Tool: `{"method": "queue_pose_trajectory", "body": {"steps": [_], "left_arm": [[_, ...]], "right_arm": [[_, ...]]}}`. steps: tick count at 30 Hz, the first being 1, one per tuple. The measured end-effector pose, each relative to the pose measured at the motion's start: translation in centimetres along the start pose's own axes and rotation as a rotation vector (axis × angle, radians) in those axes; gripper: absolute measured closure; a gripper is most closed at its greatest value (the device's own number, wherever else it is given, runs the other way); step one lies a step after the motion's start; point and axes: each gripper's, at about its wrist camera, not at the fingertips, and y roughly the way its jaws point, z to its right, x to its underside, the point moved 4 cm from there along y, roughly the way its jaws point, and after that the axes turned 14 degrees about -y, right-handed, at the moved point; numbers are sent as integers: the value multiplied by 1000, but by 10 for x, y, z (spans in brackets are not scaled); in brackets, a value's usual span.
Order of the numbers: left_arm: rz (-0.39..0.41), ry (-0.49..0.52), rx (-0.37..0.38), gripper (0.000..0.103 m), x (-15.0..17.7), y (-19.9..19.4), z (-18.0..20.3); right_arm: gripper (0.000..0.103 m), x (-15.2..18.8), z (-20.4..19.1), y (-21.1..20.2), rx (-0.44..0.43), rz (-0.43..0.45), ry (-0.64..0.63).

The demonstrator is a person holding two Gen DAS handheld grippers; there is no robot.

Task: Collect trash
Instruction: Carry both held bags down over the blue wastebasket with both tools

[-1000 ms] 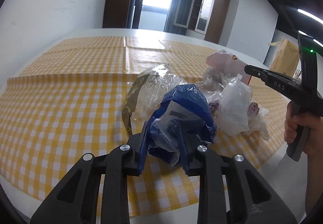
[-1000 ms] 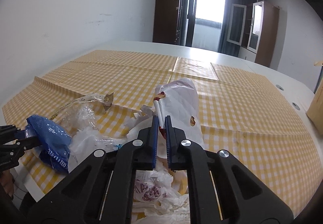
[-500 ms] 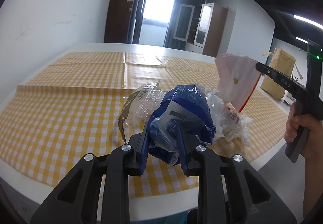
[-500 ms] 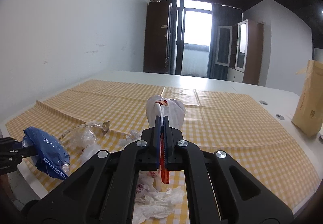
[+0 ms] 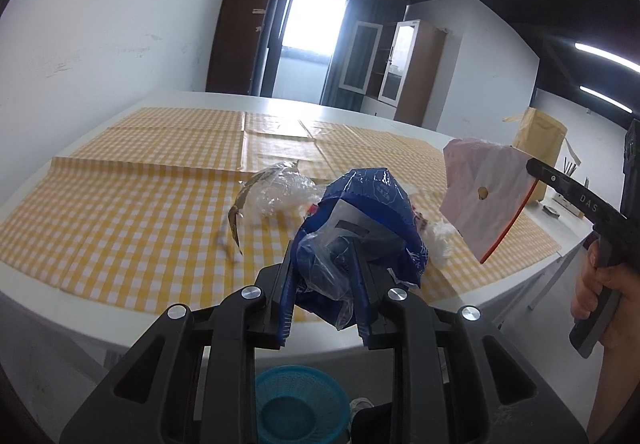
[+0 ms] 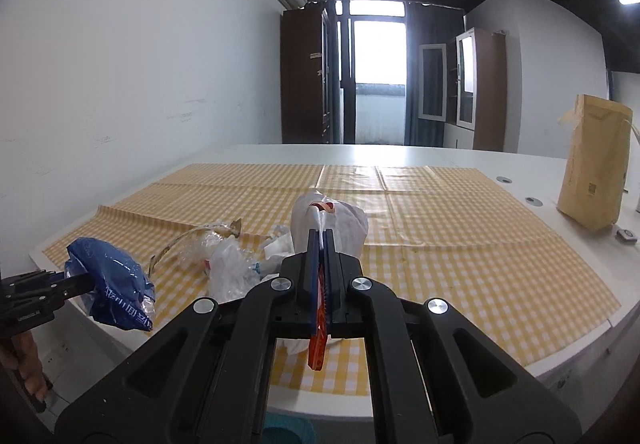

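The blue plastic wrapper [image 5: 360, 228] is off the desk, crumpled and pinched in the left tool [image 5: 322, 284], whose jaws press in on it from both sides near the desk's front edge. At about three o'clock from it, the white plastic bag [image 5: 484, 196] with its red-orange edge hangs in the air, clamped flat in the right tool [image 6: 320, 280], jaws pressed tight together on the thin film. A hand [image 5: 600, 284] grips that tool's handle at the far right of the left view.

On the yellow checked cloth [image 5: 140, 204], at about eleven o'clock from the wrapper, lies a crumpled clear plastic piece [image 5: 272, 196] with a brownish strip along one edge. Just behind the wrapper, more white crumpled bags [image 6: 232, 268] sit in a loose heap.

The white desk [image 6: 400, 152] carries all this. At its two o'clock corner a brown paper bag [image 6: 592, 164] stands upright, well apart from the trash. Below the desk's near edge, at six o'clock, a teal mesh basket [image 5: 296, 404] sits on the floor.
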Motion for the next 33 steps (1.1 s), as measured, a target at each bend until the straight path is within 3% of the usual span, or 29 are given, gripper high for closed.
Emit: {"method": "queue_pose_trajectory", "body": {"steps": [18, 24, 33], "left_arm": [[-29, 9, -20, 79, 60, -52, -13], [-86, 10, -42, 79, 89, -50, -27], [-206, -10, -97, 79, 136, -21, -57]], "right_arm": [[102, 56, -80, -91, -192, -15, -11], [102, 89, -97, -95, -243, -64, -8], [102, 152, -122, -67, -297, -200, -3]]}}
